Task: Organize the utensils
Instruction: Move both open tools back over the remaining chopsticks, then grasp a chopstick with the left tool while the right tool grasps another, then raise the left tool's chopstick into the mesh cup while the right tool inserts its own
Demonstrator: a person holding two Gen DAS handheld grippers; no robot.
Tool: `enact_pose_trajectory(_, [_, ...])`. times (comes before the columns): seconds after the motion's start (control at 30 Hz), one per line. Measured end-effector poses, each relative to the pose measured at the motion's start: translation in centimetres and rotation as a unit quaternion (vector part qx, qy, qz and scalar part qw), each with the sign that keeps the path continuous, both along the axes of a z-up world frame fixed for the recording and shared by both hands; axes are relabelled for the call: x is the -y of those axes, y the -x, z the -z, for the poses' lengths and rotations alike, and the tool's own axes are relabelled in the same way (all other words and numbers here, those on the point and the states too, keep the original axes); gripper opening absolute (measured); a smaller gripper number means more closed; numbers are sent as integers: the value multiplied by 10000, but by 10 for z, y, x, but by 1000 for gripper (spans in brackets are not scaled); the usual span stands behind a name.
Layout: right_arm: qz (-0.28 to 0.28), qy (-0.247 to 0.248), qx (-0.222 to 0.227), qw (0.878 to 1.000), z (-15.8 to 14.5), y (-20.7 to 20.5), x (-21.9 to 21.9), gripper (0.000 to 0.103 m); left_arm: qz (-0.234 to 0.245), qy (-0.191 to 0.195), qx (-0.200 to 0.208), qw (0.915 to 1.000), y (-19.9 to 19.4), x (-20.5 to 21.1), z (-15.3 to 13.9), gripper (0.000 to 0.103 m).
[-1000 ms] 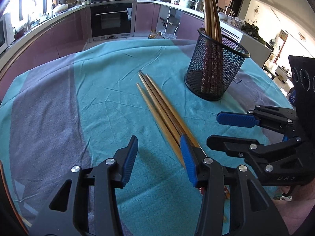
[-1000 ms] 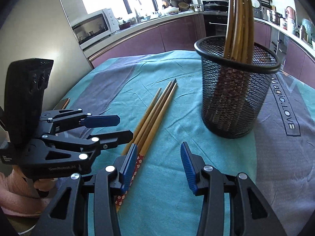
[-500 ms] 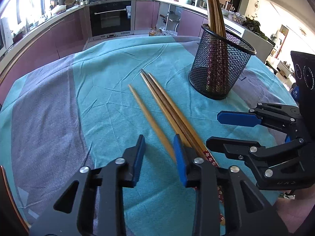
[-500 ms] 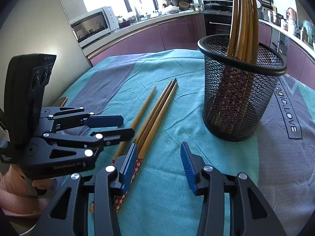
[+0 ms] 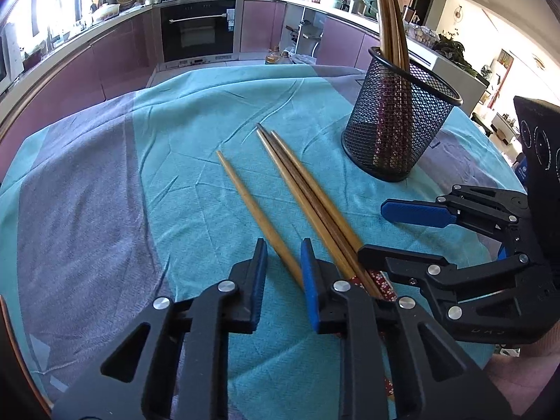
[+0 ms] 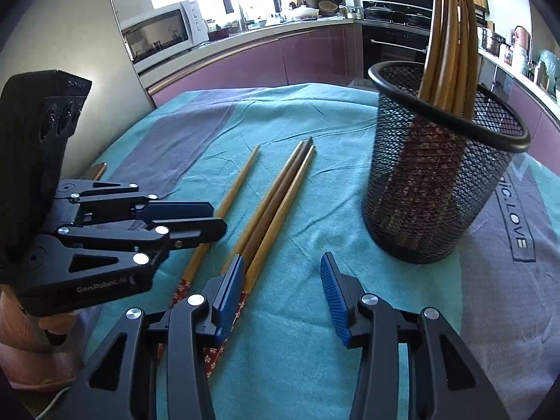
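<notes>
Chopsticks are the job here, and one of them, the lone chopstick (image 5: 257,217), lies apart from the bundle of three (image 5: 308,196) on the teal tablecloth (image 5: 196,112), its thick end passing between the fingers of the left gripper (image 5: 284,273). Those jaws have just been closing around it; the left wrist view shows a narrow gap on both sides of the stick, so the pads (image 5: 309,280) do not yet seem to press. It is a thin, rigid, light wooden rod with a smooth finish, likely to roll on the cloth or pivot in a pinch taken at one end. Holding it near the thick end, as now, leaves the long tapered tip free to swing, so a firm squeeze would help. The right gripper (image 6: 281,290) rests with its jaws spread and nothing between them, its left finger just beside the bundle's patterned ends. Beyond stands the black mesh holder (image 6: 444,189), upright, with several chopsticks already standing in it.
</notes>
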State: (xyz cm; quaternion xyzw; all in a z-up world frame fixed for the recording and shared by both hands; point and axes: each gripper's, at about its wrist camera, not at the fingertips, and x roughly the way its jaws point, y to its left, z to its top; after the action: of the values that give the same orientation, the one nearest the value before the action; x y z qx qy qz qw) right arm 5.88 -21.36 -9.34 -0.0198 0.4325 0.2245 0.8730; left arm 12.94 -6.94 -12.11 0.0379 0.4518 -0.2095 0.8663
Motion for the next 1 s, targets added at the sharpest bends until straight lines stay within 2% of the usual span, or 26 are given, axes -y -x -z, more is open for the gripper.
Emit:
enact_pose_trajectory(0.47, [104,348,68,9993,1,-22,-17,32,-61,31,-89,9999,-9,-1,1,24])
enact_pose_trajectory(0.57, [180,284,66,9994,2,-25,-15,24,-63,65,-92,9999,-12,0,2,24])
enact_pose_trajectory(0.6, [202,259,58,9994,2,-26,-13,21,-80,72,-95,9999,-13,0,2,23])
enact_pose_trajectory(0.67, [242,147,1,9996,2,-27,-9,9,-155,62,-91,9998,-14,0,3,19])
enact_pose_trajectory(0.83, [347,-159,-103,9992,3,-23,1,6,-314,198,-130,9992,-14,-2,3,11])
enact_pose_trajectory(1.0, [308,-358,-55,9989,-3,-17,7,6,-381,330,-132,9986,-7,-4,0,8])
